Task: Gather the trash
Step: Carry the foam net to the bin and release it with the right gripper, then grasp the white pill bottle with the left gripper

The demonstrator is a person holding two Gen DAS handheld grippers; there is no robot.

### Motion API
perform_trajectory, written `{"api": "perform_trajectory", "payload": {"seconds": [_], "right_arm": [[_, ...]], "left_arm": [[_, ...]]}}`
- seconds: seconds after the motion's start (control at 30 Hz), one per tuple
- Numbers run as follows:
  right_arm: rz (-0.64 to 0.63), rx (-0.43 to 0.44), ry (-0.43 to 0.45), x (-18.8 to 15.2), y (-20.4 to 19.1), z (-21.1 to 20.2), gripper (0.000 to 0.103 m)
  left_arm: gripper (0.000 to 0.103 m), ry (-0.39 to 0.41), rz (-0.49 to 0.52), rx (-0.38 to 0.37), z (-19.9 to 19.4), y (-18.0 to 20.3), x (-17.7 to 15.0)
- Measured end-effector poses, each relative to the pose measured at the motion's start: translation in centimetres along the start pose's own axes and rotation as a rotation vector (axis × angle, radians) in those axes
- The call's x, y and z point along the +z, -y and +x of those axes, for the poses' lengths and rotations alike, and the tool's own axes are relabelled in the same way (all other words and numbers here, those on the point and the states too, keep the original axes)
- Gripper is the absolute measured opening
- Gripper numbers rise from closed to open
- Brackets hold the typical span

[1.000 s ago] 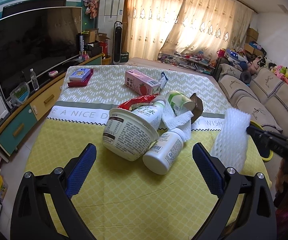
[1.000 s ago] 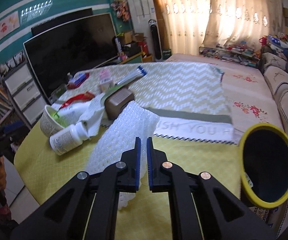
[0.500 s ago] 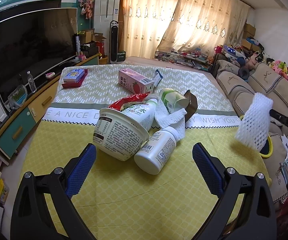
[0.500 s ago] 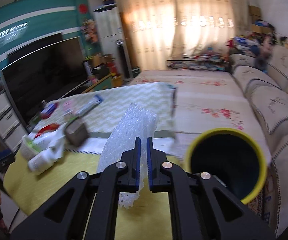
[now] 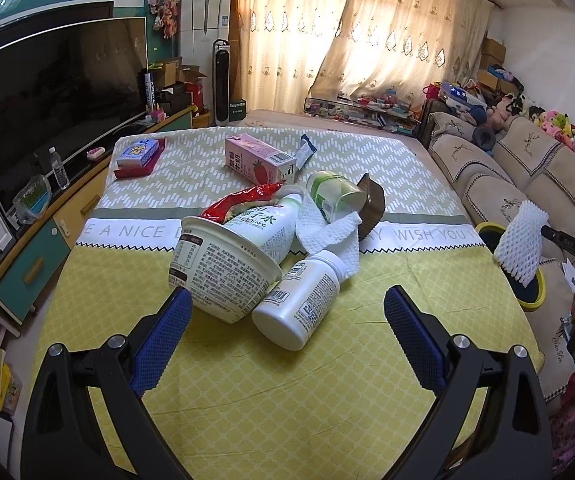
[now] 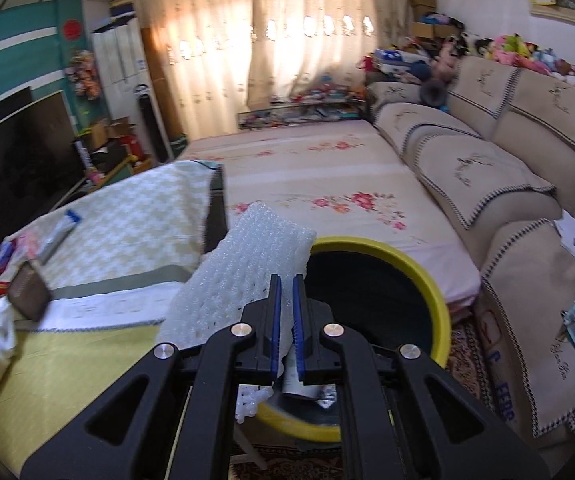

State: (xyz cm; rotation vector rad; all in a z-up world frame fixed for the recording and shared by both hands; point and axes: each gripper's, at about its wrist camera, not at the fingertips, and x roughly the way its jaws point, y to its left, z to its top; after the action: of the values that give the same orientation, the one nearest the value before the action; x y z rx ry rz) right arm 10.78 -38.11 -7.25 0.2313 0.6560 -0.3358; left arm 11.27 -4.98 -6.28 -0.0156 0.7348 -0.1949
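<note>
Bare yellow cloth (image 5: 247, 392) before the trash heap (image 5: 271, 248)

Both wrist views share the yellow bin (image 5: 533, 300).

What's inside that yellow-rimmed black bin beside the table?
The yellow-rimmed black bin looks mostly dark inside. Near its bottom, a few pale scraps show, too unclear to name. The white foam net sleeve and the right gripper pinching it cover the rest.

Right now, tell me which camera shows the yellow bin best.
The right wrist view: the yellow bin fills the middle, its rim and dark inside plain, partly covered by the foam net in the right hand-held gripper. The left wrist view shows only slivers of rim behind the net, at the table edge.
</note>
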Motion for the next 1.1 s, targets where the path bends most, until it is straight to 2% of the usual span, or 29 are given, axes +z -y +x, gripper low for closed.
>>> {"api": "perform_trajectory", "payload": {"seconds": [0.5, 0.53, 0.57, 0.6, 0.73, 0.87, 1.1], "right_arm": [[0.058, -0.113, -0.026, -0.6, 2.1, 3.8, 0.008], [0.060, -0.119, -0.022, -0.6, 2.1, 3.8, 0.015], [0.061, -0.121, -0.019, -0.6, 2.1, 3.7, 0.026], [0.061, -0.121, -0.013, -0.7, 2.1, 3.5, 0.030], [0.046, -0.126, 0.000, -0.7, 1.4, 2.9, 0.032], [0.037, -0.109, -0.002, -0.9, 0.8, 2.7, 0.040], [0.023, -0.073, -0.018, -1.4, -0.6, 3.1, 0.040]], "left_arm": [[0.095, -0.017, 0.000, -0.001, 0.7, 0.0, -0.1], [0.095, -0.016, -0.001, 0.000, 0.7, 0.0, -0.1], [0.095, -0.016, -0.001, 0.001, 0.7, 0.0, -0.1], [0.095, -0.015, -0.002, 0.002, 0.7, 0.0, -0.1], [0.095, -0.018, 0.001, 0.002, 0.8, -0.1, -0.2], [0.095, -0.027, 0.020, -0.015, 1.0, 0.1, -0.4], [0.095, -0.069, 0.026, -0.067, 2.7, -0.2, -1.1]]}}
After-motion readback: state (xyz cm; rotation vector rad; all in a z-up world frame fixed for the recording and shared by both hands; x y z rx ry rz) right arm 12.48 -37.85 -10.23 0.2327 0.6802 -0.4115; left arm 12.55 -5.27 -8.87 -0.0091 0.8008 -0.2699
